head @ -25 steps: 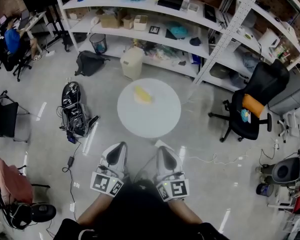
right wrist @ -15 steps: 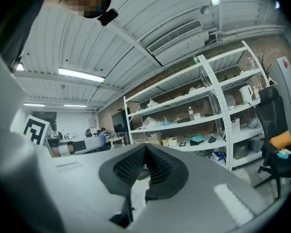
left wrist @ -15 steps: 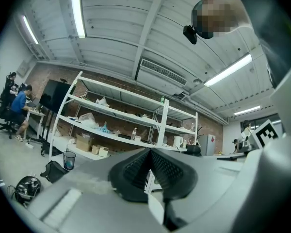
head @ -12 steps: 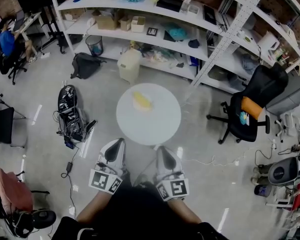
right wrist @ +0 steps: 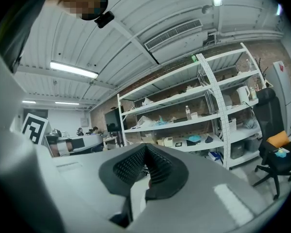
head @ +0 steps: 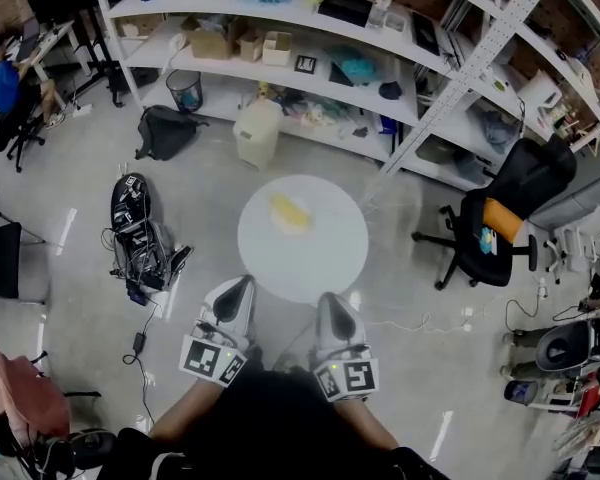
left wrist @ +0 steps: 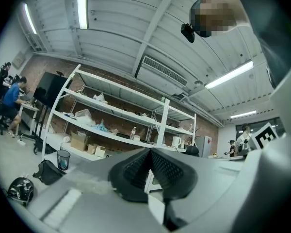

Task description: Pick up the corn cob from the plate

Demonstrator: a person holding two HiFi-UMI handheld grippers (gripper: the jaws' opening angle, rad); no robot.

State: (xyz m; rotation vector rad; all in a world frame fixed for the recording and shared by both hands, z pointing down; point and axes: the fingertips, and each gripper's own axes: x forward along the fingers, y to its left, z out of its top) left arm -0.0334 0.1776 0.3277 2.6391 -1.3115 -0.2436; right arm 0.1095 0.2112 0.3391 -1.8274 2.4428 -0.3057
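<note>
The yellow corn cob (head: 288,211) lies on the round white table (head: 320,258) in the middle of the frame. The left claw (head: 238,288) and right claw (head: 327,300) sit lower down, well apart from it. Both are pinched closed with nothing inside.

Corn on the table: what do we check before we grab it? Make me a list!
1. Corn in sight on the table: ok.
2. Plate under it: cannot tell, too small.
3. Left gripper empty: ok.
4. Right gripper empty: ok.
5. Jaws open for a grab: not ok, both shut.
6. Grippers close to the corn: not ok, both are only at the table's near edge.
</note>
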